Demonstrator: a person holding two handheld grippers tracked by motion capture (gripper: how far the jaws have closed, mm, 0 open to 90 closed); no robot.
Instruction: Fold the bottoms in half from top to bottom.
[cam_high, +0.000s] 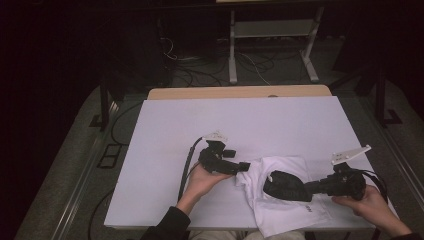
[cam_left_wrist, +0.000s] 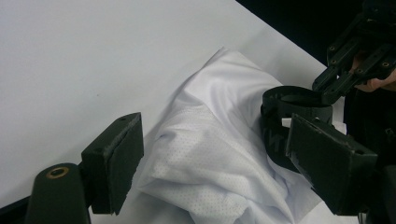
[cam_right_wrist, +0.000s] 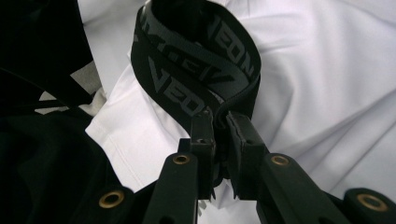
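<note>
A crumpled white garment (cam_high: 280, 200) lies on the white table (cam_high: 240, 125) near its front edge. A black elastic band with grey lettering (cam_right_wrist: 196, 60) rests on top of it, and my right gripper (cam_right_wrist: 220, 126) is shut on a fold of that band. From above, the right gripper (cam_high: 306, 189) reaches in from the right, with the band (cam_high: 281, 184) at its tip. My left gripper (cam_left_wrist: 219, 163) stands open, its jaws wide on either side of the garment's (cam_left_wrist: 210, 154) near edge without pressing it. It sits at the cloth's left edge (cam_high: 243, 167).
Dark fabric (cam_right_wrist: 46, 149) hangs at the left of the right gripper view. A wooden strip (cam_high: 240, 92) runs along the table's far edge, with a metal stand (cam_high: 272, 30) and cables on the floor behind. Bare tabletop spreads over the far half.
</note>
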